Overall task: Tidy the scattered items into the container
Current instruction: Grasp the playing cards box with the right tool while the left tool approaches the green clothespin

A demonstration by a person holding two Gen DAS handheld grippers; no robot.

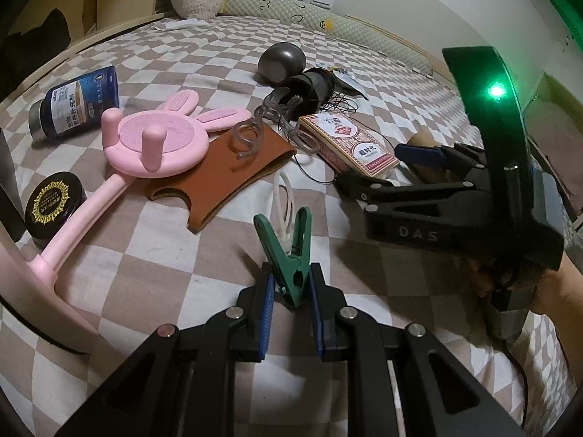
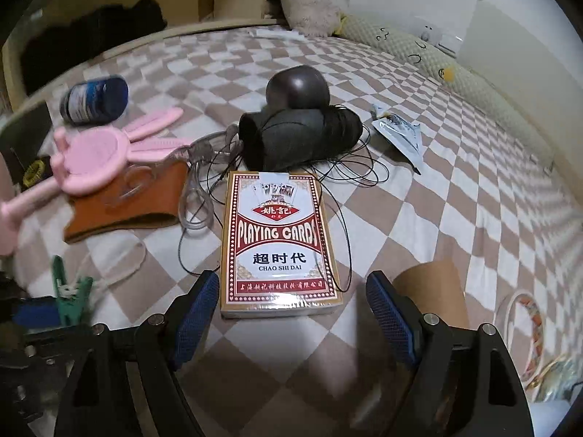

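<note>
Playing cards in a red-and-white cellophane-wrapped box [image 2: 278,240] lie flat on the checked bedspread [image 2: 455,182], just ahead of the right claw [image 2: 291,313] and between its blue pads [image 2: 196,313], which stand wide and touch nothing. The box looks light, stiff and slick in its wrap; its long side edges seem the best hold. A thin black cord [image 2: 346,233] trails over it and may snag. The left claw [image 1: 289,313] is clamped on a green plastic clothes peg [image 1: 289,255]. No container can be identified.

Black grippers [image 1: 291,313], blue-padded jaws, seemingly "DAS"-marked.
</note>
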